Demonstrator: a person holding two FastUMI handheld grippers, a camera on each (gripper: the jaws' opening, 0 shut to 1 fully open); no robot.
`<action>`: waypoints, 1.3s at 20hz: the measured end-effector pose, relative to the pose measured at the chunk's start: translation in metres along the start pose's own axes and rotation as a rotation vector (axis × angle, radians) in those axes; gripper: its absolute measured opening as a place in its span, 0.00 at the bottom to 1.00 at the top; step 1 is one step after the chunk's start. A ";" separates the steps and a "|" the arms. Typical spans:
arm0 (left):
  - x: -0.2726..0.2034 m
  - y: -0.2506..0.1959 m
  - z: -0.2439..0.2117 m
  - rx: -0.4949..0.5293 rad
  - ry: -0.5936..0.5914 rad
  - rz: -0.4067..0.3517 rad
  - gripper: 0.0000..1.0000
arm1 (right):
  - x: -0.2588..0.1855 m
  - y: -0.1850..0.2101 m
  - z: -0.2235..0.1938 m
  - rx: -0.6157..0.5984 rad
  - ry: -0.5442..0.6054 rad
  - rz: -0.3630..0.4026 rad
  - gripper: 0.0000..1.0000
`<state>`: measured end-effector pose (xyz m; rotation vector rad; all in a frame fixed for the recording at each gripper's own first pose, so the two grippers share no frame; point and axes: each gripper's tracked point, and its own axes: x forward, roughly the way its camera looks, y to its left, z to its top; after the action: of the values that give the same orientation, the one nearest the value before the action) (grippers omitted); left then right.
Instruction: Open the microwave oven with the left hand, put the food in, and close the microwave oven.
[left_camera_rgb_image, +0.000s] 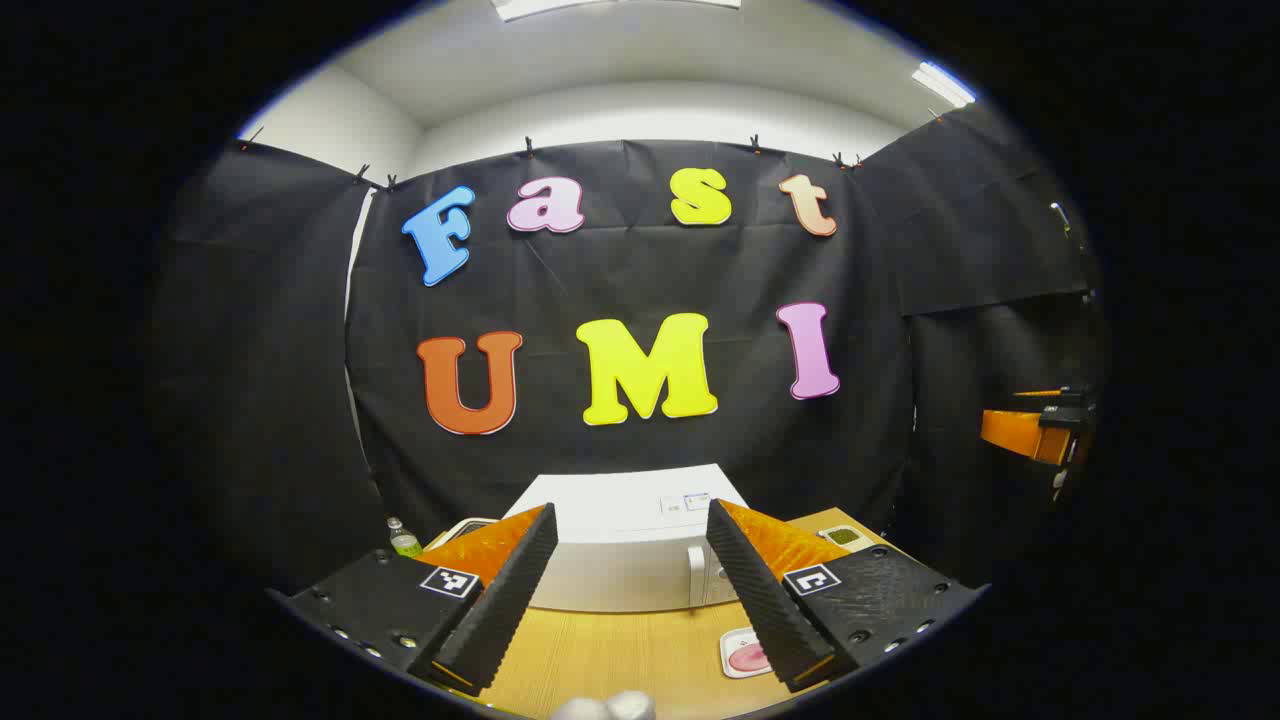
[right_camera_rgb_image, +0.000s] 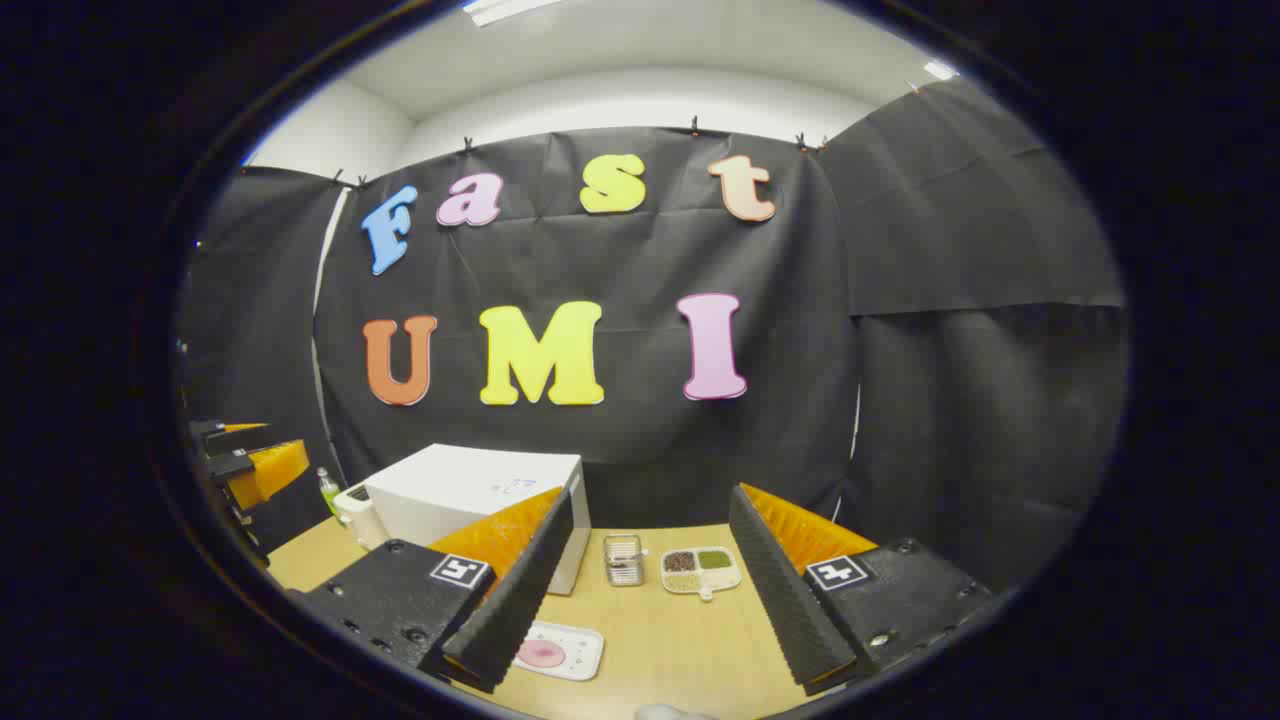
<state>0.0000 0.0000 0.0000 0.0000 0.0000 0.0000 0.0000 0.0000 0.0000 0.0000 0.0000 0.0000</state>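
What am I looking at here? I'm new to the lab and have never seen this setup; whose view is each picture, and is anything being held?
A person holds a two-finger gripper in each hand; a camera rides on each. The left gripper view looks past the left gripper, open and empty, at the closed white microwave on a wooden table. The right gripper view looks past the right gripper, also open and empty. On the table lie a white tray of food, a divided dish and a small clear container. Nothing is held.
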 end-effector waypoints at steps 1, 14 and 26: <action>0.000 0.001 -0.002 -0.003 0.003 0.004 0.95 | 0.002 0.002 -0.001 -0.003 0.005 0.003 1.00; 0.022 0.018 -0.020 -0.012 0.027 0.046 0.95 | 0.025 0.012 -0.012 0.015 0.035 0.017 1.00; 0.091 -0.030 -0.127 -0.062 0.054 -0.080 0.94 | 0.005 -0.013 -0.004 -0.028 0.050 -0.082 1.00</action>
<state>0.0908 -0.0299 -0.1275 -0.0616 0.0541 -0.0795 0.0055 -0.0134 -0.0043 -0.0277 0.0501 -0.0825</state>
